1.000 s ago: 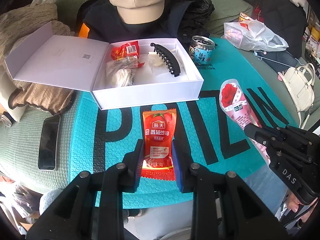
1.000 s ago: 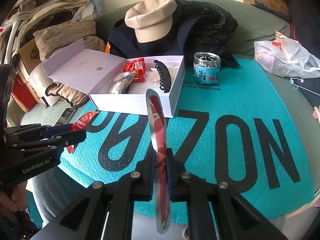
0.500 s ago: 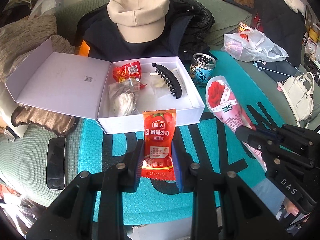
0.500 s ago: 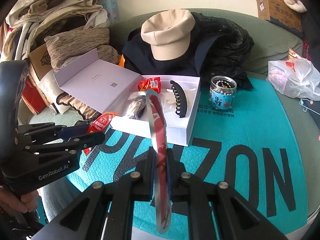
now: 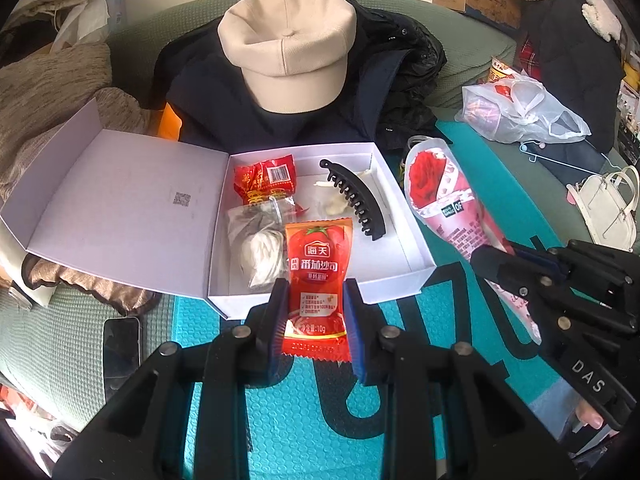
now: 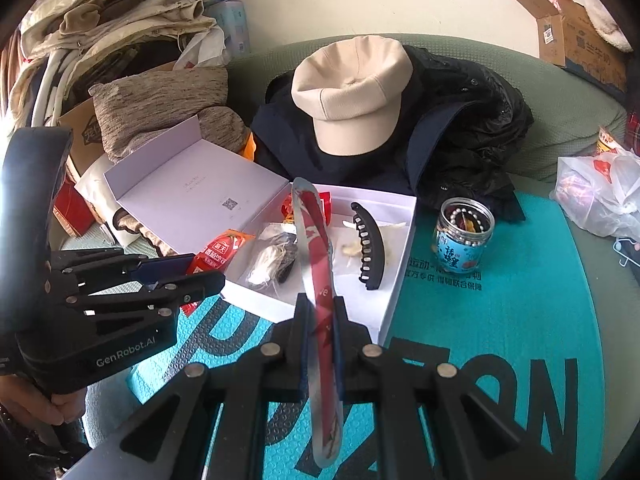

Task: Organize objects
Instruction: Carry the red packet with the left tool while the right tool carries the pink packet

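Observation:
My left gripper (image 5: 316,320) is shut on a red ketchup sachet (image 5: 318,276), held upright over the near wall of the open white box (image 5: 412,240). My right gripper (image 6: 320,332) is shut on a pink wrapped rose (image 6: 316,248), seen edge-on in the right wrist view and from the side (image 5: 440,196) in the left wrist view, at the box's right side. Inside the box lie a black hair claw (image 5: 356,200), a red snack packet (image 5: 266,180) and a clear bag with white contents (image 5: 260,248).
The box's lid (image 5: 120,204) lies open to the left. A jar of beads (image 6: 462,236) stands right of the box on the teal mat (image 6: 500,312). A beige cap (image 5: 286,44) on dark jackets sits behind. A phone (image 5: 120,344), a plastic bag (image 5: 516,108) and a white handbag (image 5: 608,204) lie around.
Both grippers have moved forward and up toward the box with their loads. The sachet now hangs over the box's near wall and the rose reaches the box's right side.

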